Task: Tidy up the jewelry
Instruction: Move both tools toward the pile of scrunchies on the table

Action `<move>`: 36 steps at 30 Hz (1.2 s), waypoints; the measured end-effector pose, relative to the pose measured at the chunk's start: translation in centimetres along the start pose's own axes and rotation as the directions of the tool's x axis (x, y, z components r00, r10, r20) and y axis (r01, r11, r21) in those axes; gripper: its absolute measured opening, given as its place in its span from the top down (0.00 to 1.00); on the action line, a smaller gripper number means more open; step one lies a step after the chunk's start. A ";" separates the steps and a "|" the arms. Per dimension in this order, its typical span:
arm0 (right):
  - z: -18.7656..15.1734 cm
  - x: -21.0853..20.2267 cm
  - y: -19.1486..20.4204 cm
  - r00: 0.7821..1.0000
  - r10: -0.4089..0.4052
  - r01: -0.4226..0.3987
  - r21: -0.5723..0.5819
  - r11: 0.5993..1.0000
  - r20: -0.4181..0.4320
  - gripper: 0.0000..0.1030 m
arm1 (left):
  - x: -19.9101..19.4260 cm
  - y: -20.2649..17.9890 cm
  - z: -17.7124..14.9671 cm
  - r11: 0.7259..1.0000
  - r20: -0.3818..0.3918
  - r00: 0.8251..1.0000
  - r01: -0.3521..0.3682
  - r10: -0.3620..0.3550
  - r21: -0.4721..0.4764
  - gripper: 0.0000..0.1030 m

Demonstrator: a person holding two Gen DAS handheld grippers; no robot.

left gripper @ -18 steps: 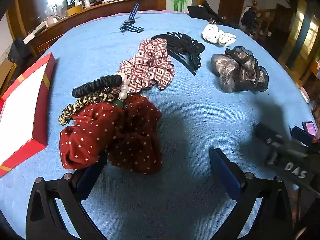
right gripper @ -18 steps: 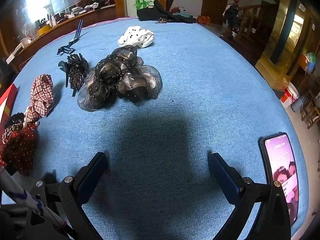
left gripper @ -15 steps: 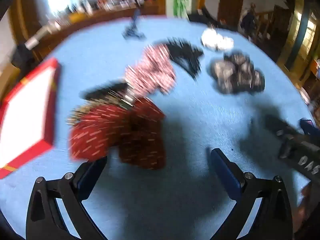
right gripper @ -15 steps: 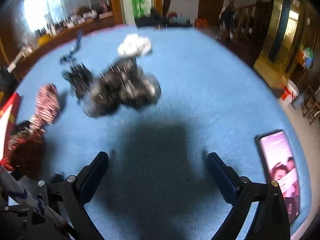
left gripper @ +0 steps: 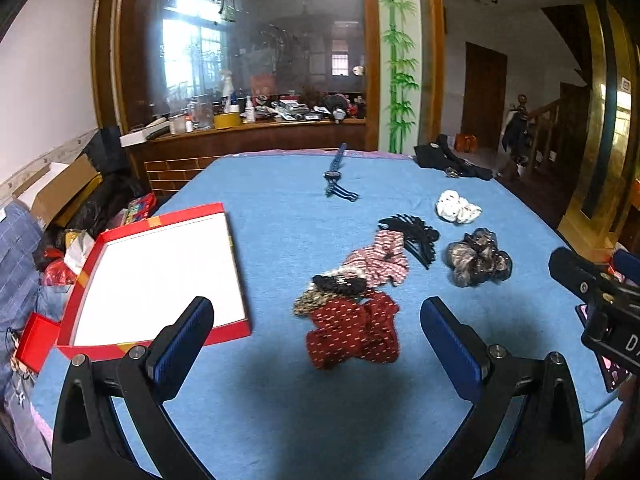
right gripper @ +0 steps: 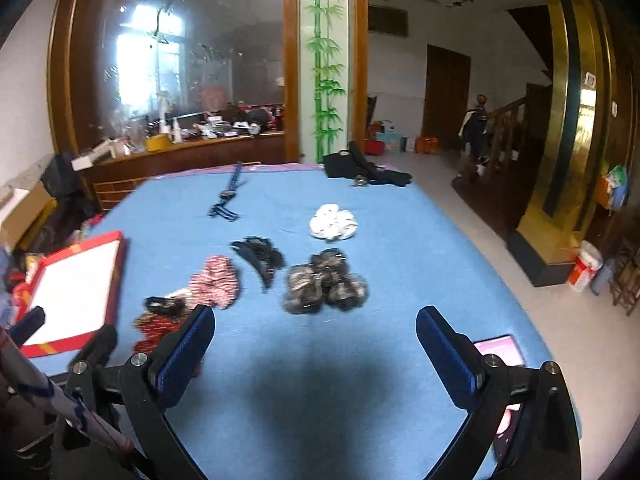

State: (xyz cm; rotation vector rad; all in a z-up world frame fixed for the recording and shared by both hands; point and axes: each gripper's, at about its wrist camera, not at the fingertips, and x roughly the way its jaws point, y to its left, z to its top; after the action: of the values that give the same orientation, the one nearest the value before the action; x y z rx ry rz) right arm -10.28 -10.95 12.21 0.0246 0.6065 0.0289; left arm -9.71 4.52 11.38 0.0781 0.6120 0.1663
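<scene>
1. Now both tools sit higher and further back than a moment ago: the left hand-held gripper (left gripper: 316, 344), which was low over the red dotted scrunchie (left gripper: 354, 338), has pulled up, and its blue pads stand wide apart with nothing between them.
2. The right hand-held gripper (right gripper: 316, 354) has lifted too, jaws likewise spread and empty, hovering over bare blue cloth near the desk's (left gripper: 280, 420) front edge.
3. To my eye that means no piece has been picked yet; the sorting looks barely begun.
4. The red box (left gripper: 86, 280) lies open by the desk's left edge, its white floor holding nothing.
5. The hair pieces lie in a loose cluster right of the box: the red dotted scrunchie nearest the front, touching a leopard-print band (left gripper: 308, 302) and a plaid scrunchie (left gripper: 380, 262).
6. Beyond lie a black claw clip (left gripper: 416, 236), a dark sheer scrunchie (left gripper: 478, 262) and a white scrunchie (left gripper: 458, 208).
</scene>
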 end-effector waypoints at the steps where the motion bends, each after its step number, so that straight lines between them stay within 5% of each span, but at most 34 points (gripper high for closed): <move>1: -0.2 0.1 0.3 1.000 0.004 -0.004 0.004 1.000 -0.009 0.01 | -0.1 0.2 -0.1 1.000 -0.003 1.000 0.003 -0.003 -0.001 0.00; 15: -1.8 0.1 0.8 0.997 0.037 -0.037 0.005 0.999 -0.068 0.01 | -0.2 3.4 -2.4 0.994 -0.020 0.999 0.043 -0.045 -0.097 0.00; 36: -1.8 0.4 0.8 0.994 0.054 -0.053 0.016 0.998 -0.093 0.01 | -0.3 3.6 -2.5 0.995 -0.049 0.998 0.043 -0.048 -0.089 0.00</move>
State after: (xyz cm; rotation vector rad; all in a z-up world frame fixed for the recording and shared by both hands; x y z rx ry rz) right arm -10.99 -10.15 10.47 0.0532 0.6998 0.0783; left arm -11.87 8.07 10.00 -0.0247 0.6566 0.1512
